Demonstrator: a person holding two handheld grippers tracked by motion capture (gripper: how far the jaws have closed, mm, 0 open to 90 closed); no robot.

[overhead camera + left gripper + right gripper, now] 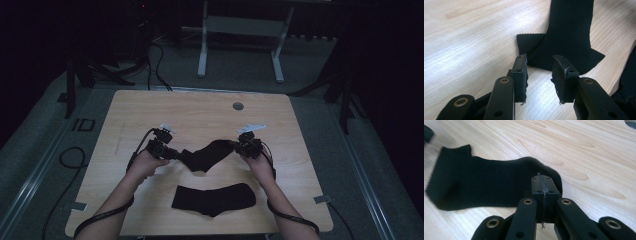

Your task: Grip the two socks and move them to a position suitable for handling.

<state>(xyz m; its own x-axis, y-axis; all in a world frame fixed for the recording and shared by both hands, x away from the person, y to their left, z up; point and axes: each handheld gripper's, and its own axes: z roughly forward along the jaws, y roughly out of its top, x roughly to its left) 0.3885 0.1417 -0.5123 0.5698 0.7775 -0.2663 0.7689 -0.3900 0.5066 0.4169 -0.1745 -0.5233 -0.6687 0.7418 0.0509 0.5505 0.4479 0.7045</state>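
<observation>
A black sock lies bent across the middle of the wooden table, between my two grippers. My left gripper is at its ribbed cuff end. In the left gripper view the left gripper is open, and the cuff of the sock lies just beyond the tips, flat on the wood. My right gripper is at the toe end. The right gripper has its jaws pressed together on the rounded toe edge of the sock. A second black sock lies flat nearer the front edge.
A round grey grommet sits in the table's far middle. A white desk frame stands on the floor behind the table. Cables trail from both grippers off the front corners. The second sock's edge lies close to the right of my left gripper.
</observation>
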